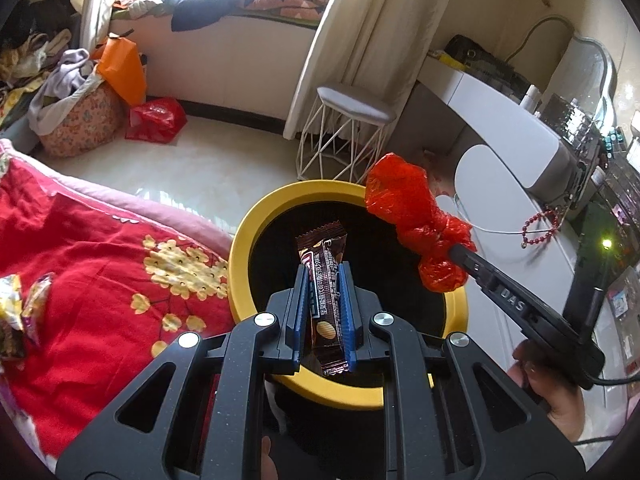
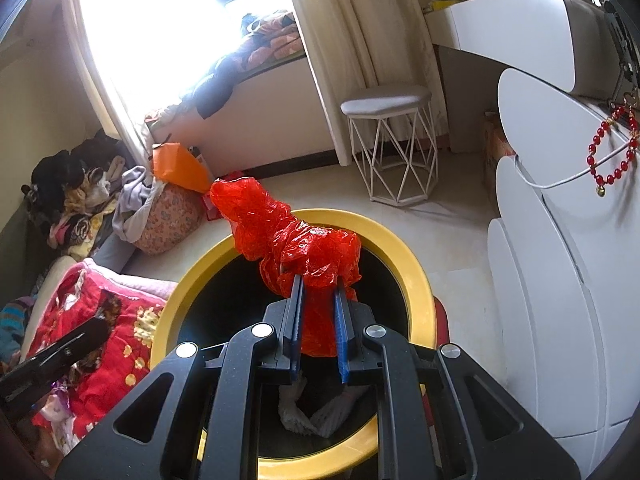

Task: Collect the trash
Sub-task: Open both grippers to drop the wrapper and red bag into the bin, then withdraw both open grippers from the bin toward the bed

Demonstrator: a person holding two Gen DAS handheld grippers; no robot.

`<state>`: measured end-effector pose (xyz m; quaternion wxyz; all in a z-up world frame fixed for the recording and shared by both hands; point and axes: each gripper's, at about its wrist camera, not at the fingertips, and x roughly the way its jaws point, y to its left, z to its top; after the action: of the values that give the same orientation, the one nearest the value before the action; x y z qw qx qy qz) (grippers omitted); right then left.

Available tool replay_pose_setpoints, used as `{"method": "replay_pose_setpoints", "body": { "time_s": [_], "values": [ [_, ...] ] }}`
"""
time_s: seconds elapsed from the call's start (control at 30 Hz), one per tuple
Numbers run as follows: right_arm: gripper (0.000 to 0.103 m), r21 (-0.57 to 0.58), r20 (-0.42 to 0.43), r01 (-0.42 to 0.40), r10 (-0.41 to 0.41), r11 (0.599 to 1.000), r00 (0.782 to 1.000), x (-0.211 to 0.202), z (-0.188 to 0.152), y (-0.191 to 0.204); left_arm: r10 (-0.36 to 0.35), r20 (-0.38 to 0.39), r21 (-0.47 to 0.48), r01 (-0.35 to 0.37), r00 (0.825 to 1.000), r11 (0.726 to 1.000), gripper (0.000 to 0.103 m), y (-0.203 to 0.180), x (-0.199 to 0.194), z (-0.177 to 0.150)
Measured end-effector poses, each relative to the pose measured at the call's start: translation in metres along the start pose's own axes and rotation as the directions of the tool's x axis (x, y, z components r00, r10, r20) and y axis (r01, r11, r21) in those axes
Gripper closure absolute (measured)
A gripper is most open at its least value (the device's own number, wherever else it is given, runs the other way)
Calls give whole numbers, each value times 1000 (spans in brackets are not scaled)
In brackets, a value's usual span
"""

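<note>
Left gripper (image 1: 323, 276): clamped on a brown wrapper (image 1: 325, 292), which stands lengthwise between the blue pads, its top end sticking out past the tips; it hangs over the mouth of the bin.
Right gripper (image 2: 318, 286): clamped on a crumpled red bag (image 2: 296, 240), which bunches out ahead of the tips and up to the left; it too is over the bin's opening.
Right hand (image 1: 560, 396): seen in the left view at the lower right, gripping the handle of the right gripper.
Bin (image 2: 416, 264): round, with a yellow rim and a black liner, just below both grippers; pale crumpled paper (image 2: 308, 412) lies at the bottom.
Bed (image 1: 100, 248): to the left of the bin, touching or just beside its rim, under a red flowered quilt; a few shiny snack wrappers (image 1: 20, 312) lie at its left edge.
Desk (image 2: 560, 280): white, to the right of the bin, with a string of red beads (image 2: 612, 152) on top.
Stool (image 2: 388, 140): white wire frame with a grey seat, on the floor beyond the bin, near the curtain.
Far left: an orange bag (image 1: 122, 70) and a floral basket of clothes below the window ledge.
</note>
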<state>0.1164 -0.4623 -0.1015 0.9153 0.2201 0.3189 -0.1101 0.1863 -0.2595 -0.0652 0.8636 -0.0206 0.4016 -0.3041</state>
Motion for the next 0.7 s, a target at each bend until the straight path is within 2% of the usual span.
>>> {"method": "replay_pose_setpoints", "body": {
  "time_s": [0.37, 0.4, 0.43, 0.47, 0.57, 0.6, 0.63, 0.67, 0.7],
  "values": [
    [87, 29, -21, -22, 23, 999, 1000, 6, -1, -6, 1, -48, -29, -2, 999, 1000, 91, -3, 37, 9],
    [87, 36, -28, -23, 24, 999, 999, 8, -1, -6, 2, -51, -37, -4, 999, 999, 87, -3, 40, 10],
    [81, 40, -30, -25, 26, 999, 999, 8, -1, -7, 5, -53, -46, -7, 999, 999, 73, -2, 42, 11],
    [71, 48, -33, -26, 27, 999, 999, 9, -1, -8, 7, -52, -51, -9, 999, 999, 56, -1, 43, 11],
    [56, 53, -27, -19, 20, 998, 999, 9, 0, -7, -14, -42, -73, 11, 999, 997, 46, 1, 42, 12],
    [55, 52, -25, -18, 19, 999, 1000, 8, 0, -6, -13, -39, -78, 10, 999, 997, 41, 2, 40, 12],
    [52, 50, -22, -16, 17, 999, 1000, 7, -1, -5, -7, -33, -84, 4, 999, 996, 31, 4, 37, 11],
    [49, 48, -20, -14, 15, 999, 1000, 7, -1, -5, -3, -27, -93, 0, 1000, 996, 25, 5, 34, 10],
    [47, 45, -16, -13, 13, 999, 1000, 6, -1, -3, 0, -24, -97, -2, 1000, 995, 23, 7, 31, 10]
  ]
}}
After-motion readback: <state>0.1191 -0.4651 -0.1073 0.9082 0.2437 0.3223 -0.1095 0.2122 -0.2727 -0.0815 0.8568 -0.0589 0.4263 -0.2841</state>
